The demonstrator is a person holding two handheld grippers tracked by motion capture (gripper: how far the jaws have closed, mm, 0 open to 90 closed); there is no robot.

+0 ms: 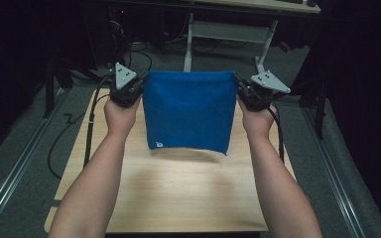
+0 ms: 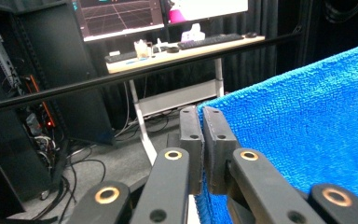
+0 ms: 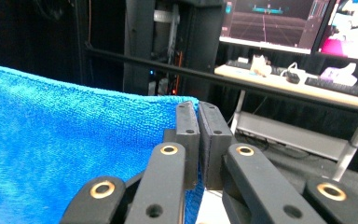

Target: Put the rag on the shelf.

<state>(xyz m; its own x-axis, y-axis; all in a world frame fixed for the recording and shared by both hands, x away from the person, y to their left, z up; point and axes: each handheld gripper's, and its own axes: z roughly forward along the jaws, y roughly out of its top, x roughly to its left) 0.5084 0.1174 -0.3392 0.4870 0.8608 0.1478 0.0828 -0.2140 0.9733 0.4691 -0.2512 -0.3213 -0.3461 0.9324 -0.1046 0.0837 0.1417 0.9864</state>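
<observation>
A blue towel (image 1: 188,111) hangs folded above the wooden table (image 1: 178,198), stretched between both grippers, its lower edge just off the tabletop. My left gripper (image 1: 127,89) is shut on the towel's upper left corner. In the left gripper view its jaws (image 2: 203,116) pinch the towel's (image 2: 307,126) edge. My right gripper (image 1: 254,91) is shut on the upper right corner. In the right gripper view its jaws (image 3: 198,112) clamp the towel's (image 3: 74,140) corner. A small white tag (image 1: 158,145) shows at the towel's lower left.
Beyond the table stands a desk (image 1: 228,29) with white legs; monitors (image 2: 121,14) and a keyboard (image 2: 209,41) sit on it. Cables (image 1: 69,134) lie on the grey floor at the left. A black bar (image 3: 214,77) runs across behind the table.
</observation>
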